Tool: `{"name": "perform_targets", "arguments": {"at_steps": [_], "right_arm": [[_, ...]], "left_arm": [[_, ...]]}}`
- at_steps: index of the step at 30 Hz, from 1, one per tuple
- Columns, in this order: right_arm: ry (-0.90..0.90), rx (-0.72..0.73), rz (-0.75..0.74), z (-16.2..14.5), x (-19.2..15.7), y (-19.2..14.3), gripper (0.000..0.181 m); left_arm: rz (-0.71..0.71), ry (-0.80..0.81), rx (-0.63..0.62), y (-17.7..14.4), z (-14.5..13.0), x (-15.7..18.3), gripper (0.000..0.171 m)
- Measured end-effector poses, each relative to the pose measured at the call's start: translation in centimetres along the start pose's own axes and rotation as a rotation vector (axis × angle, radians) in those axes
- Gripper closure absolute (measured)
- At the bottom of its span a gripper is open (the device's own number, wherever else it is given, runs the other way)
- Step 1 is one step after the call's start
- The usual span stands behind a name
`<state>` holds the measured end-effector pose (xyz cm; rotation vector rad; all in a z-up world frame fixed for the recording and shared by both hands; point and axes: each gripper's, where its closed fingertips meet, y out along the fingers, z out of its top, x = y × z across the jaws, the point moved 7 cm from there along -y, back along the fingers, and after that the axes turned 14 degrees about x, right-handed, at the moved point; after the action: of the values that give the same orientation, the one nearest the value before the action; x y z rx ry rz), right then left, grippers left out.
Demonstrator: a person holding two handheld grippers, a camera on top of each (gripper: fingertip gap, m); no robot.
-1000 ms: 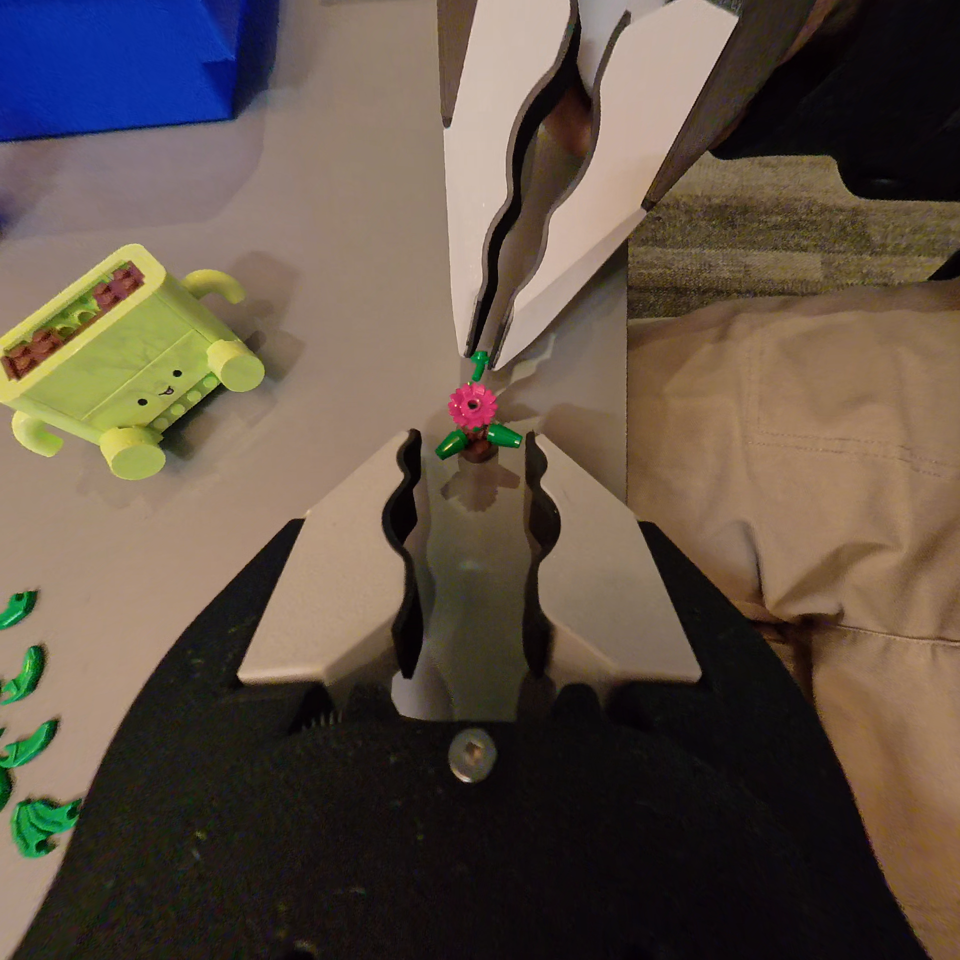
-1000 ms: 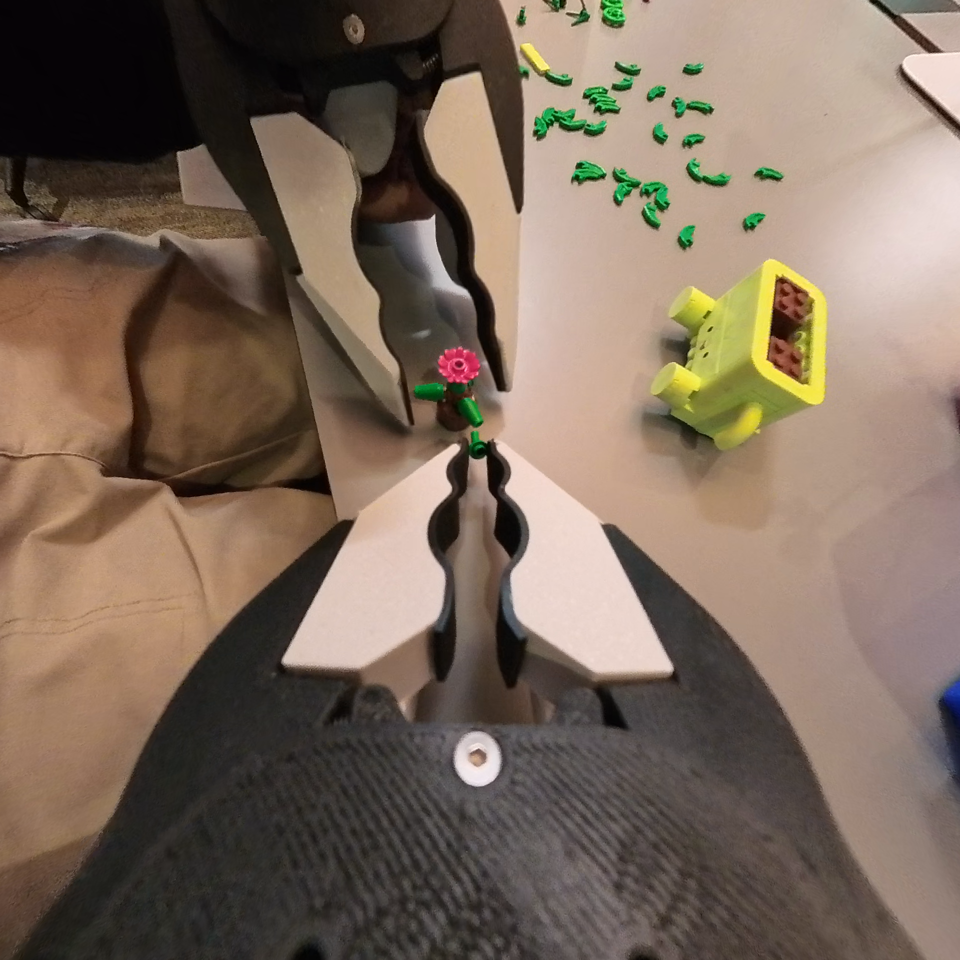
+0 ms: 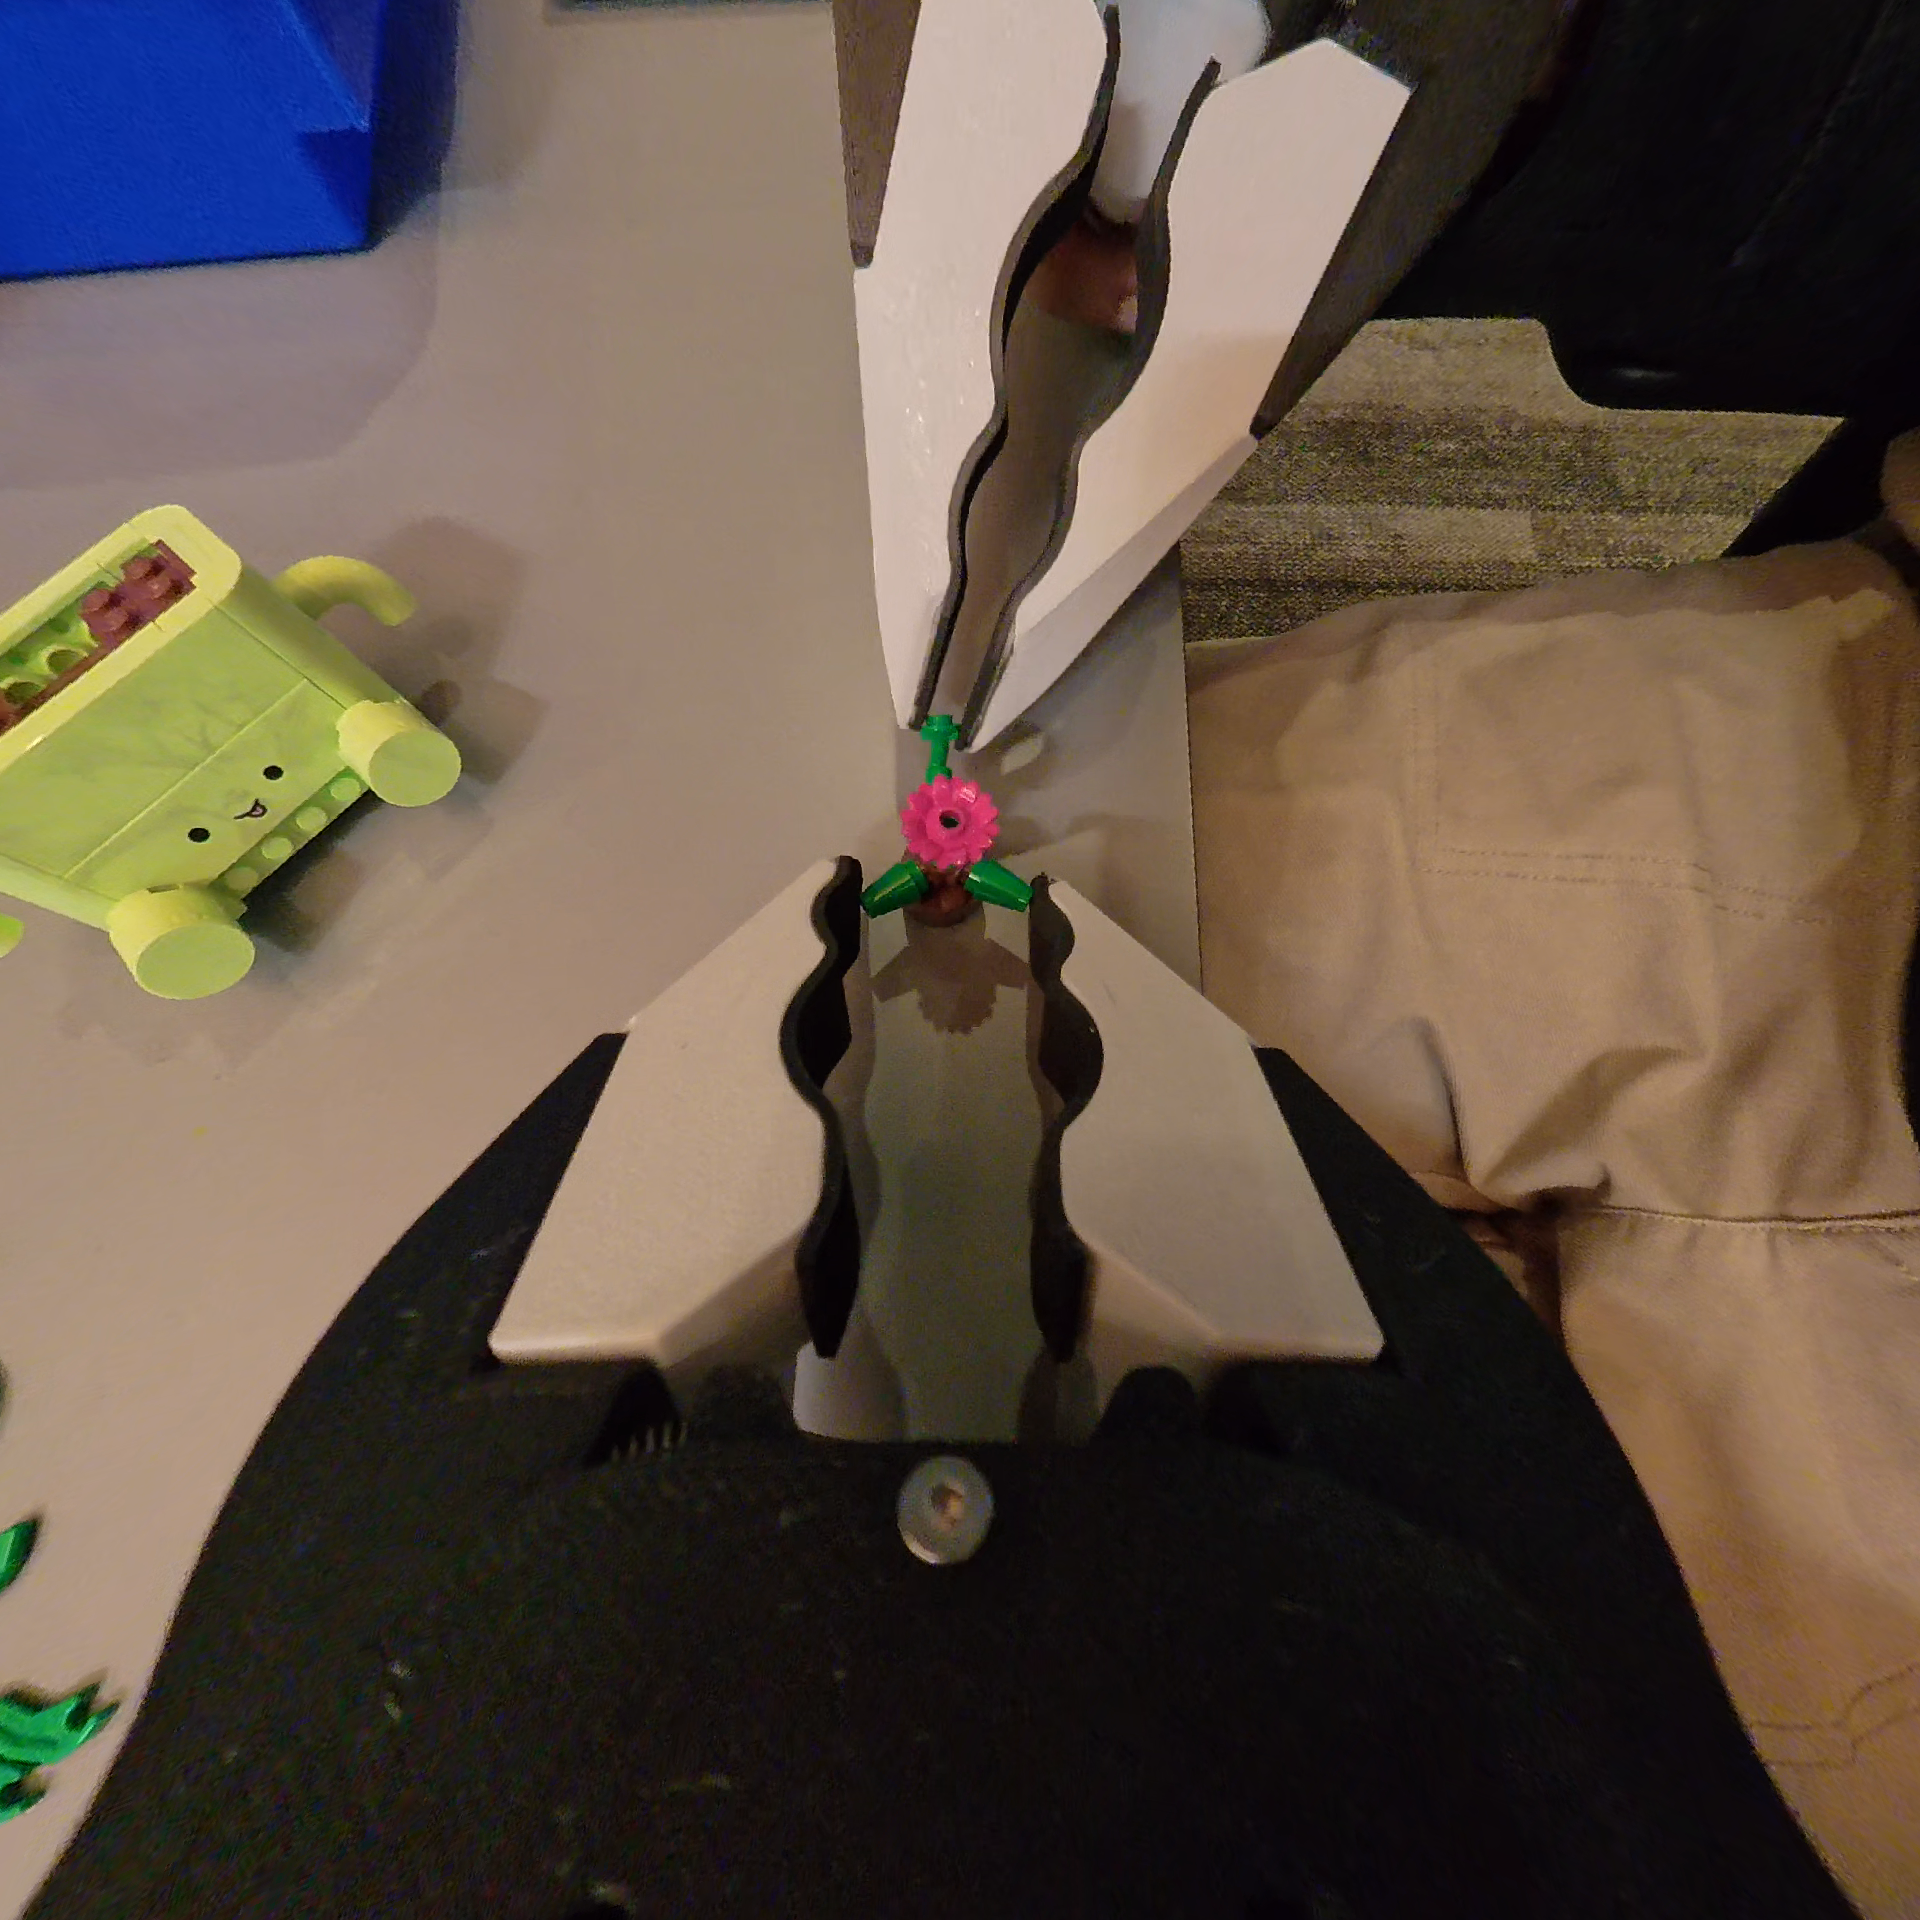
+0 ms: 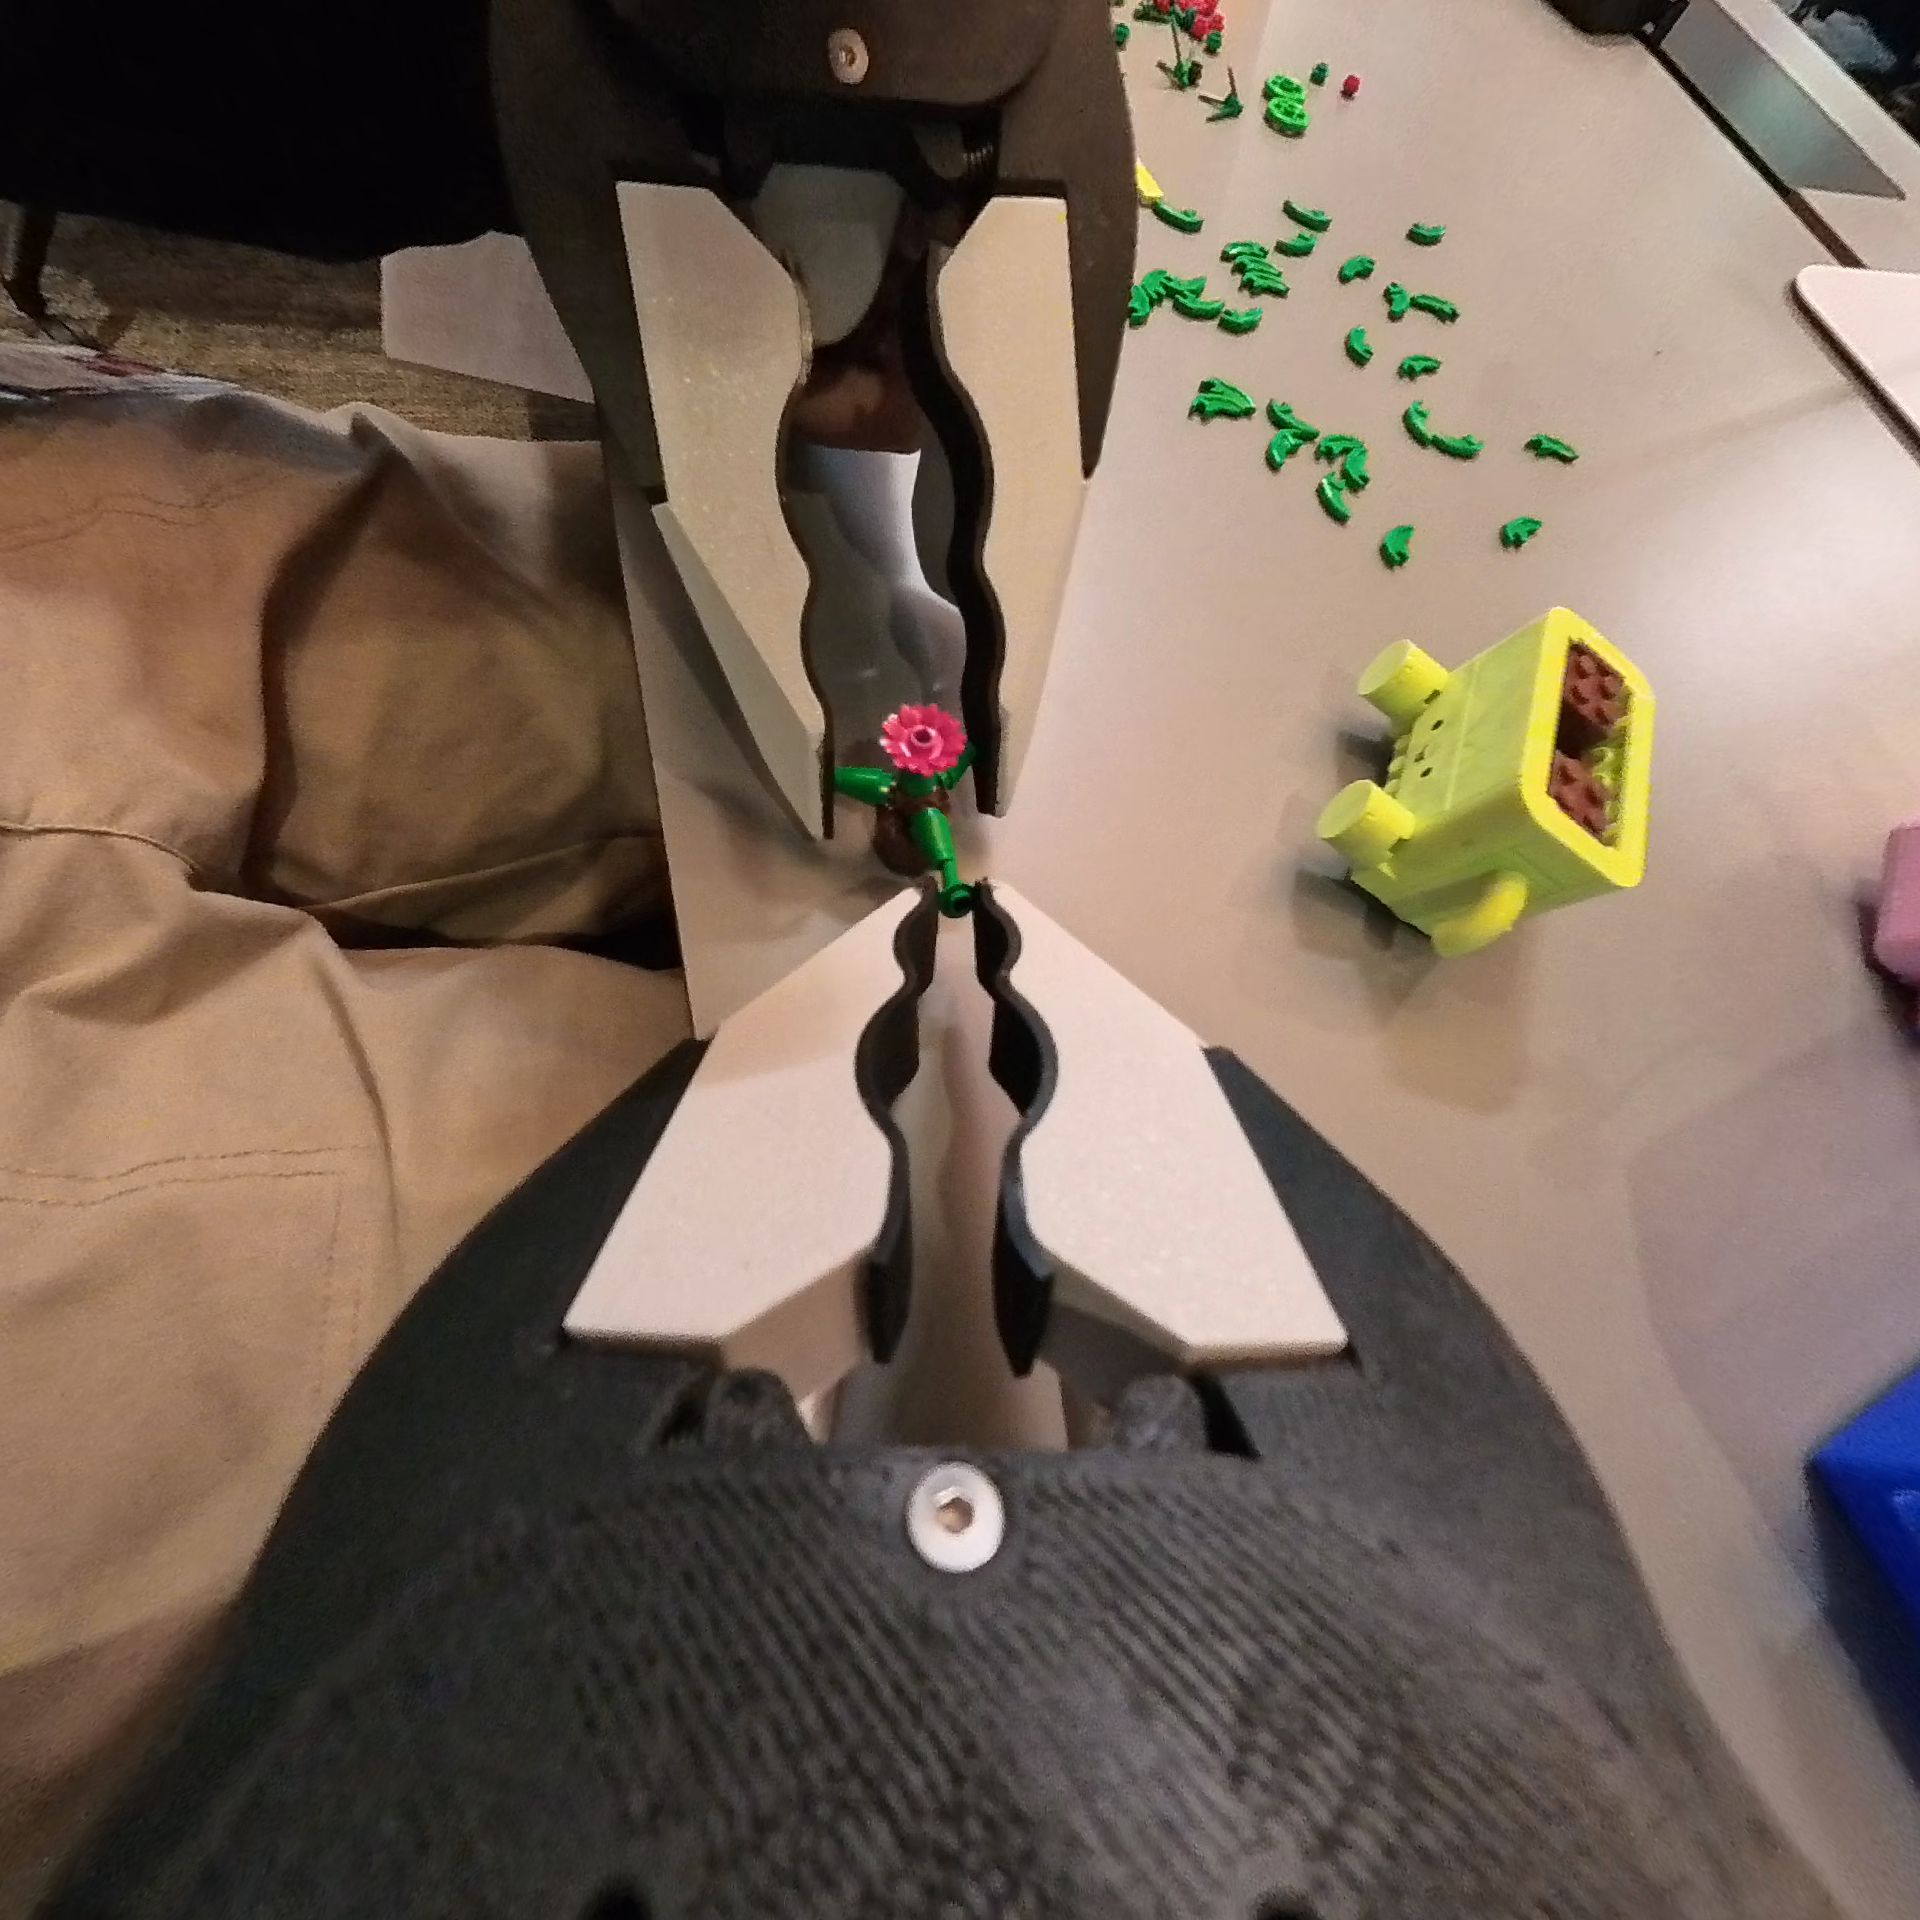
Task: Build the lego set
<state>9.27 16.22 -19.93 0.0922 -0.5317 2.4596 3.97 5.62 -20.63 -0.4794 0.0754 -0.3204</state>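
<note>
While the left hand-held gripper brackets the flower, jaws apart, seemingly touching its leaves, the right hand-held gripper pinches a stem beside it.

R hand-held gripper pinching green stem; pink flower piece btwn L hand-held gripper tips.

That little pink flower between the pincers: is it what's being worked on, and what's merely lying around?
In use:
- pink flower on its brown base
- green stem, pinched by right gripper
- left gripper, open around the flower

Lying about:
- lime planter
- loose green leaves
- blue box
</note>
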Motion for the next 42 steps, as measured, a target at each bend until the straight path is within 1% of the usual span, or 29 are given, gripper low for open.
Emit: {"name": "perform_targets", "arguments": {"at_steps": [6, 11, 16, 22, 42], "right_arm": [[-0.036, -0.001, 0.009, -0.02, -0.08, -0.02, 0.177], [-0.143, -0.024, 0.027, 0.03, -0.3, 0.02, 0.177], [-0.154, -0.013, 0.057, 0.04, -0.39, -0.09, 0.177], [-0.159, -0.023, 0.098, 0.15, -0.4, -0.22, 0.177], [-0.228, -0.142, 0.128, 0.86, -0.51, -0.01, 0.177]], "left_arm": [[-0.014, -0.011, -0.002, 0.02, -0.02, 0.01, 0.141], [-0.038, -0.03, -0.002, 0.02, -0.02, 0.0, 0.141], [-0.063, -0.035, -0.002, 0.03, -0.02, 0.14, 0.141], [-0.139, -0.089, -0.001, 0.1, 0.04, -0.03, 0.141], [-0.126, -0.056, 0.001, 0.21, 0.14, -0.02, 0.142]]}}
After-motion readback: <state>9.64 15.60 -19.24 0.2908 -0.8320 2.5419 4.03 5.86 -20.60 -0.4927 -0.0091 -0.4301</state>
